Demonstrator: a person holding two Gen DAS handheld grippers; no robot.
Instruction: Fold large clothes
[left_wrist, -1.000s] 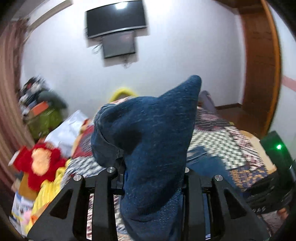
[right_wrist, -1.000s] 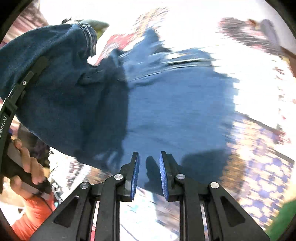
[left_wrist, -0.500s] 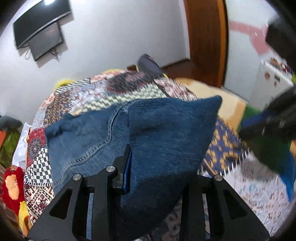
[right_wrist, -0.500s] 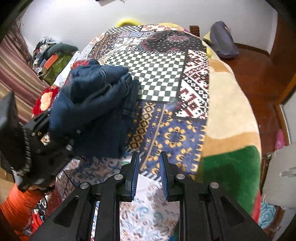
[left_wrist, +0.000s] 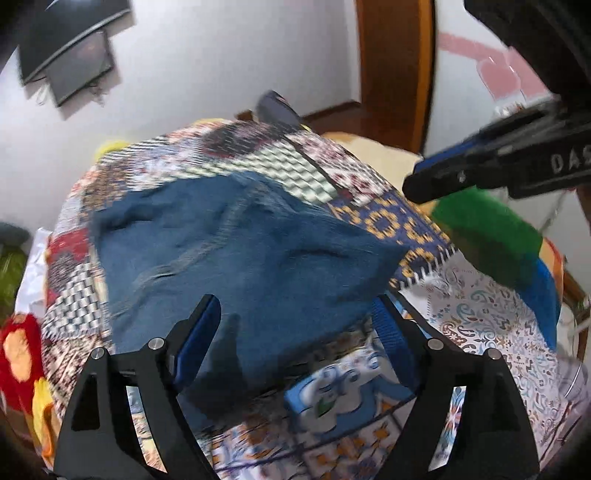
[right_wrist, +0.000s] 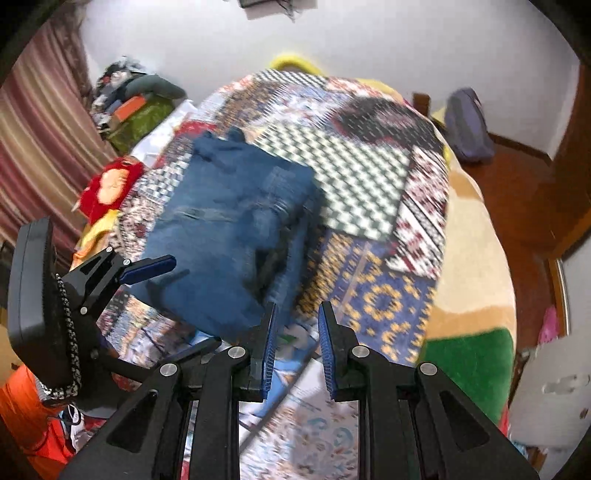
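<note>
Left jaws: the left gripper (left_wrist: 295, 332) has its jaws spread wide; they have just been opening, and the near edge of the jeans (left_wrist: 236, 266) lies between them with neither pad pressing on it, so the cloth looks let go.
Right jaws: the right gripper (right_wrist: 295, 350) has its jaws drawn nearly together with only a narrow gap and nothing in it; it hangs above the near edge of the bed, clear of the denim.
Jeans: a blue denim bundle lying on the patchwork bedspread (right_wrist: 369, 184), toward the left half of the bed in the right wrist view; the upper layer sits over a lower one, with a seam running across the top.
Fold so far: I judge the main fold laid down, since the denim is doubled into a compact, roughly four-sided stack instead of spread out at full length.
Left to do: the top is still rumpled and one lower layer sticks out on the right side of the stack, so smoothing and squaring the edges, and perhaps one more fold, seem to remain.
Surroundings: a red and yellow soft toy (right_wrist: 110, 184) sits off the bed's left side, well apart from the jeans.
</note>
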